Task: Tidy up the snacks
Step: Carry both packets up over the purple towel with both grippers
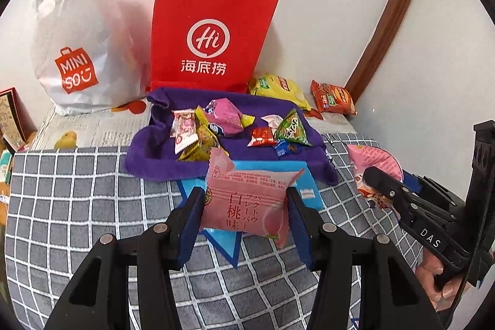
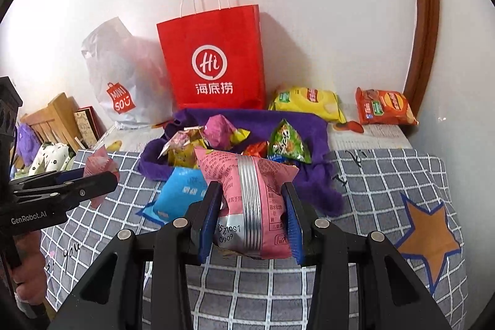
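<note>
My left gripper (image 1: 246, 200) is shut on a pink peach-flavour snack packet (image 1: 247, 203), held above the grey checked blanket (image 1: 77, 206). My right gripper (image 2: 252, 206) is shut on another pink snack packet (image 2: 250, 200), seam side up; it also shows at the right of the left wrist view (image 1: 376, 166). A purple cloth (image 1: 148, 156) behind holds several small snacks, among them a pink packet (image 1: 224, 113) and a green triangular one (image 1: 292, 127). A blue packet (image 2: 179, 194) lies on the blanket under my grippers.
A red paper bag (image 1: 213, 33) and a white Miniso plastic bag (image 1: 77, 51) stand against the wall. A yellow chip bag (image 2: 309, 101) and an orange chip bag (image 2: 383, 107) lie at the back right. A wooden frame (image 2: 423, 20) runs up the right wall.
</note>
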`<action>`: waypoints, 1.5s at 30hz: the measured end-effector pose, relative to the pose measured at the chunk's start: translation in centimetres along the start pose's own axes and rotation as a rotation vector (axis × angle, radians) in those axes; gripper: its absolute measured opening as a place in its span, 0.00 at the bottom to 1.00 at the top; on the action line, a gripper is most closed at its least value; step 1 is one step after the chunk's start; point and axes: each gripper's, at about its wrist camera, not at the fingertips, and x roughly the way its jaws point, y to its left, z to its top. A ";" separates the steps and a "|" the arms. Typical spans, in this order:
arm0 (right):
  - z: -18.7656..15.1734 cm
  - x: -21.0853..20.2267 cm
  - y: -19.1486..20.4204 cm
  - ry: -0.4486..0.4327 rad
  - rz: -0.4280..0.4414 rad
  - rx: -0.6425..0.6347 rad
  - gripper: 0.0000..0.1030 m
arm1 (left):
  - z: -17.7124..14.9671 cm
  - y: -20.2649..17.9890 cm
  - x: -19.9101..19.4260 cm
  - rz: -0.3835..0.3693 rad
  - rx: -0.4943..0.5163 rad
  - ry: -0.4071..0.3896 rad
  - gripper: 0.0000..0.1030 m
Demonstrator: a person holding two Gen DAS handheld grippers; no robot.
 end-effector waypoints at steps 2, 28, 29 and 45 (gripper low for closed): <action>0.6 0.2 0.1 -0.005 -0.003 -0.002 0.38 | 0.5 0.1 0.1 -0.002 0.003 -0.004 0.49; 8.1 5.9 -1.0 -0.015 -0.026 0.021 0.38 | 7.8 0.8 3.8 0.001 0.016 -0.014 0.49; 8.4 6.3 -1.1 -0.014 -0.025 0.023 0.38 | 8.0 0.9 3.9 0.000 0.016 -0.013 0.49; 12.2 10.1 -0.4 -0.030 0.009 0.015 0.38 | 12.1 4.0 7.1 0.003 -0.028 -0.009 0.49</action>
